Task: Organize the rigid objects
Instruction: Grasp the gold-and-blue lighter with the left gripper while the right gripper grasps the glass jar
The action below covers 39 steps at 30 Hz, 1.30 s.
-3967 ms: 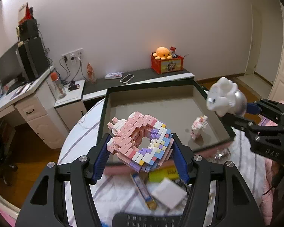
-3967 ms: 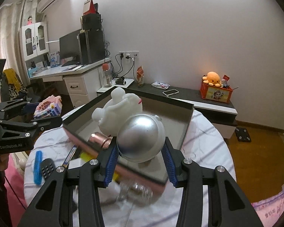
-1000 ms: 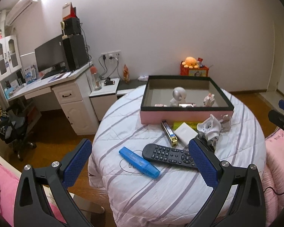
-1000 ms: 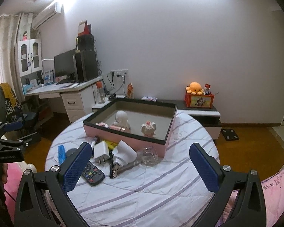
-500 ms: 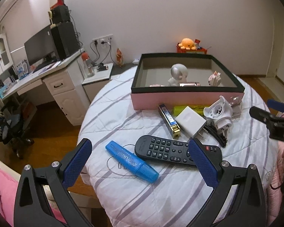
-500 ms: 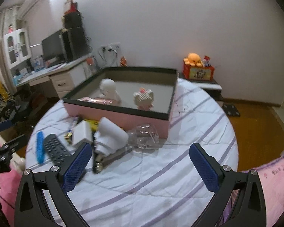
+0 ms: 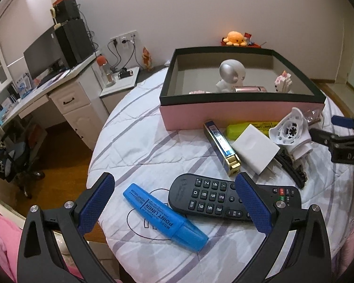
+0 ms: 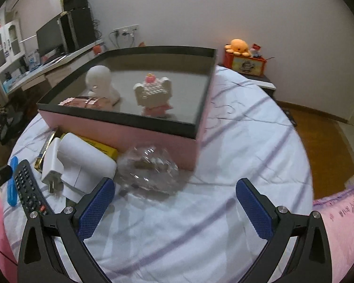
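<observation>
My left gripper (image 7: pixel 174 200) hangs open and empty over the blue highlighter (image 7: pixel 165 217) and the black remote (image 7: pixel 224 198). Behind them lie a blue-and-gold bar (image 7: pixel 221 148), a white charger (image 7: pixel 254 151), a yellow highlighter (image 7: pixel 247 127) and a white round gadget (image 7: pixel 290 134). The pink box (image 7: pixel 236 115) holds the silver-headed astronaut (image 7: pixel 229 76), a block figure (image 7: pixel 283 81) and a rose-gold tube (image 7: pixel 250 89). My right gripper (image 8: pixel 174 200) is open and empty just in front of a clear glass piece (image 8: pixel 148 165), which lies against the pink box (image 8: pixel 120 115).
The round table has a white striped cover (image 8: pixel 236 153) and drops to wooden floor (image 8: pixel 323 141) on all sides. A desk with a monitor (image 7: pixel 42 54) stands at the left. An orange plush (image 8: pixel 239 46) sits on a red box behind. Pink bedding (image 8: pixel 342 212) is near right.
Four seconds ago the left held a pink block ring and the right held the astronaut; now both are empty. Over the last second both grippers came lower and closer to the loose items.
</observation>
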### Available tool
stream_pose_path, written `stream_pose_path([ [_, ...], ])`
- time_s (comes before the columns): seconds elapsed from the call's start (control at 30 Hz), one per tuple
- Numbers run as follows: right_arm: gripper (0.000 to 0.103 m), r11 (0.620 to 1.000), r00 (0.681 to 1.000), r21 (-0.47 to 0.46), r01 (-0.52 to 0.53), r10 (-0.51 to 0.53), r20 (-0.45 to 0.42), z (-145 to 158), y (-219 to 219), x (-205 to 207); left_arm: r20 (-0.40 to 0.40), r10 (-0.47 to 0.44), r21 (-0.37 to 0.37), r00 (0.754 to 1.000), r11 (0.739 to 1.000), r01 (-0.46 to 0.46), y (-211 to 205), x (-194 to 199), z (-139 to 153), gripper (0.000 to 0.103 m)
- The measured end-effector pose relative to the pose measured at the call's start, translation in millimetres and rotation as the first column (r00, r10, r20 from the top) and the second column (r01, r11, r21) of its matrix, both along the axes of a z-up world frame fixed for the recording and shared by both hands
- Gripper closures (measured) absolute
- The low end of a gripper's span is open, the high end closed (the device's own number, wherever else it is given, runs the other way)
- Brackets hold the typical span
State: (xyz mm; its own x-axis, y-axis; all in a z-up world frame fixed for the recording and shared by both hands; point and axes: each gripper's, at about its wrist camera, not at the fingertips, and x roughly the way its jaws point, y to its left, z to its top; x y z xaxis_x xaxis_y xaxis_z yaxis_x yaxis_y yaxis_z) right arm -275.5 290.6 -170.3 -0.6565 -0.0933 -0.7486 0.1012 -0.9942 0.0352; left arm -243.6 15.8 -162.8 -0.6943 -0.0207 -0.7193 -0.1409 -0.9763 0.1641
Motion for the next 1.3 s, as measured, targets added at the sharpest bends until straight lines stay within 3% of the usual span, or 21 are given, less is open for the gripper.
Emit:
stream_pose_path([
  [0.07,0.001,1.000,1.000,-0.013,-0.021,0.021,0.005,-1.1,-1.5,-5.3,0.006,-0.006,-0.003,1.000,1.000,0.006,0.7,-1.8,-1.8,0.000],
  [0.2,0.024,0.997,0.998,-0.046,-0.055,0.057,0.042,-8.9,-1.9,-18.4,0.019,-0.004,0.002,1.000,1.000,0.004,-0.1,-7.7,-4.9,0.000],
  [0.33,0.028,0.995,0.996,-0.058,-0.080,0.083,0.046,-11.1,-0.2,-21.3,0.031,-0.006,0.035,0.999,0.999,0.005,1.1,-15.8,-6.0,0.000],
  [0.5,0.050,0.993,0.994,-0.070,-0.100,0.103,0.034,-6.5,11.2,-13.2,0.054,-0.023,0.089,0.998,0.996,0.018,12.2,-30.3,-9.7,0.000],
  [0.63,0.052,0.996,0.996,-0.028,-0.084,0.085,0.027,-3.1,21.6,-4.8,0.065,-0.016,0.040,0.998,0.999,0.014,23.7,-39.8,-17.0,0.000],
  [0.83,0.053,0.996,0.996,-0.056,-0.075,0.077,0.036,-6.2,33.4,-4.3,0.076,-0.021,0.033,0.997,0.999,0.018,24.8,-44.8,-18.5,0.000],
  [1.13,0.053,0.994,0.995,-0.055,-0.095,0.097,0.035,-11.5,32.7,-8.2,0.123,0.024,-0.058,0.992,0.998,-0.017,24.2,-60.9,-35.6,0.001],
  [1.23,0.053,0.994,0.995,-0.053,-0.096,0.098,0.033,-12.4,31.8,-8.9,0.116,0.004,-0.039,0.993,0.999,0.000,26.7,-65.7,-35.4,0.020],
  [1.3,0.053,0.994,0.995,-0.055,-0.095,0.097,0.032,-12.7,32.3,-8.6,0.139,-0.038,0.035,0.989,0.999,0.034,25.5,-68.8,-34.3,0.048],
])
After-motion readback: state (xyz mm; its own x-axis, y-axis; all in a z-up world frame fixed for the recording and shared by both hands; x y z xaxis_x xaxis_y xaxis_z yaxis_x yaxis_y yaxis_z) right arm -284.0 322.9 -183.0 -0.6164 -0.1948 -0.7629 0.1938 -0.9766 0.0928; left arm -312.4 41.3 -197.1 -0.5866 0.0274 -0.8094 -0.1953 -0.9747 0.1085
